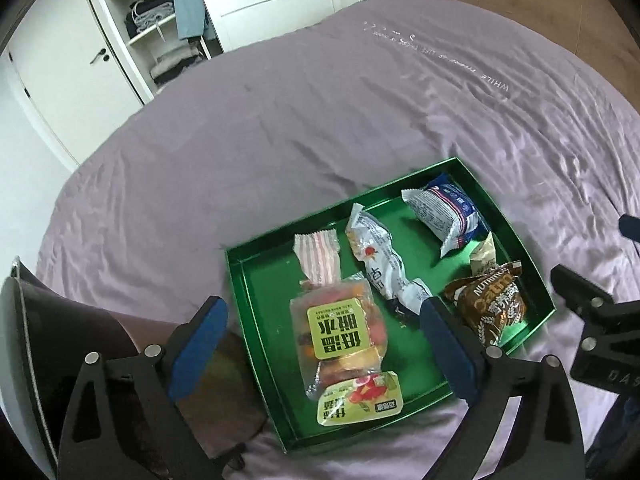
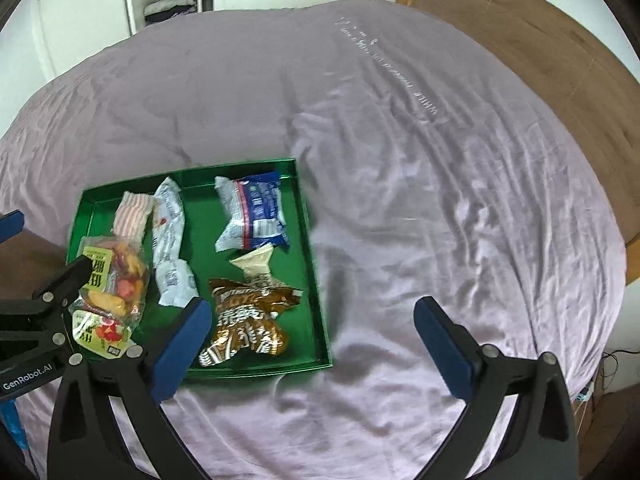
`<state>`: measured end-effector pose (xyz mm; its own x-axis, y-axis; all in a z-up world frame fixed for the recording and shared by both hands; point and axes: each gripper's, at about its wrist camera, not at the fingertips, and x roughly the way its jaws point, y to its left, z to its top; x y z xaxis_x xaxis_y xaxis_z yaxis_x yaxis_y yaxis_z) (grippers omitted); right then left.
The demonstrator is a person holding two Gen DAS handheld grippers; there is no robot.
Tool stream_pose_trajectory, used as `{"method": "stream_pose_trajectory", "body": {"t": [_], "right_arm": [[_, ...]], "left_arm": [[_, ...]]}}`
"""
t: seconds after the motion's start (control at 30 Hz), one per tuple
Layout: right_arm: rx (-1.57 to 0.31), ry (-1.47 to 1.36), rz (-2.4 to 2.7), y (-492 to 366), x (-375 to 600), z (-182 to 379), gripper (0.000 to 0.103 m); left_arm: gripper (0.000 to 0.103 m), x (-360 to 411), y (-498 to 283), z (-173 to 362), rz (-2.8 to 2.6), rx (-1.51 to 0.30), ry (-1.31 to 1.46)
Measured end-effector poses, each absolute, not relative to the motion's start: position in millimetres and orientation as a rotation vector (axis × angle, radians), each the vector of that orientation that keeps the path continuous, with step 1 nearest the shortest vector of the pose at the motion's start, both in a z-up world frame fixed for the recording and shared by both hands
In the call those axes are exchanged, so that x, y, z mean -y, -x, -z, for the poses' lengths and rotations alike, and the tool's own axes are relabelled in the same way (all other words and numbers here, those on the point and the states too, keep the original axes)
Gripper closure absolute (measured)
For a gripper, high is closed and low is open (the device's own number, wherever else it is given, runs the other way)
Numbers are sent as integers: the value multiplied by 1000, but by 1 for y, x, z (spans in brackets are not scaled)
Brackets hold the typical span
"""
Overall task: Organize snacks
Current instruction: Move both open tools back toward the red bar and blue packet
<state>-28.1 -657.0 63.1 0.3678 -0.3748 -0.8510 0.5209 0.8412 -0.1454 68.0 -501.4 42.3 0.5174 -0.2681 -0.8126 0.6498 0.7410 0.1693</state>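
Note:
A green tray [image 1: 272, 300] lies on a purple bedsheet [image 1: 320, 120] and holds several snack packets. A clear bag of dried fruit with a yellow-green label [image 1: 338, 328] lies at its near left, with a small yellow-green pack [image 1: 360, 398] below it. Behind are a pink-striped packet [image 1: 318, 254], a long white packet [image 1: 380, 260], a blue-and-white packet [image 1: 448, 214] and a brown oat packet [image 1: 492, 304]. My left gripper [image 1: 324, 344] hangs open over the fruit bag, pads clear of it. My right gripper [image 2: 312, 324] is open over the tray's [image 2: 200, 232] right rim, empty.
An open white wardrobe [image 1: 156, 24] with folded clothes stands beyond the bed. A wooden panel [image 2: 520, 40] borders the far right. A dark rounded object [image 1: 48, 340] sits left of the tray. Bare sheet [image 2: 440, 200] spreads right of the tray. Cables [image 2: 612, 360] lie off the bed's edge.

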Motion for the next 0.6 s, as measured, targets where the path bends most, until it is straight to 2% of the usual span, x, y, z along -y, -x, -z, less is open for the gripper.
{"method": "stream_pose_trajectory", "body": {"t": [0.37,0.6], "right_arm": [[-1008,-144,624,44,651,-87,0],[-976,-161,641,70,639,-110,0]], "left_arm": [[8,498,-39,-70,589,-689,-534],[8,469,-6,-102,633,-598,-476]]}}
